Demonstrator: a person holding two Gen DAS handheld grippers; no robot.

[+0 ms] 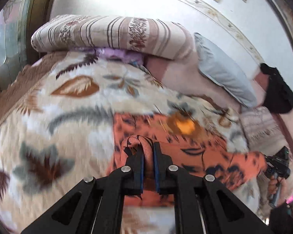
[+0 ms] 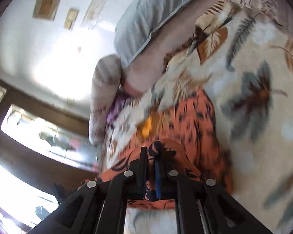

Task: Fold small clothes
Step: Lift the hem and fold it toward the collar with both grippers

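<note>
An orange garment with dark blue markings [image 1: 195,148] lies on a leaf-patterned blanket [image 1: 54,109], with a yellow patch [image 1: 185,126] on it. My left gripper [image 1: 148,150] is shut on a bunched fold of this garment, lifted off the blanket. The right gripper [image 1: 277,165] shows at the right edge of the left wrist view, at the garment's other end. In the right wrist view the same orange garment [image 2: 193,120] stretches away, and my right gripper [image 2: 151,156] is shut on a gathered edge of it. Both views are blurred by motion.
A striped folded quilt [image 1: 111,33] lies at the far end of the bed, with a grey-blue pillow [image 1: 224,68] and a black cloth [image 1: 279,93] to its right. A white wall [image 2: 48,48] and a window [image 2: 39,136] border the bed.
</note>
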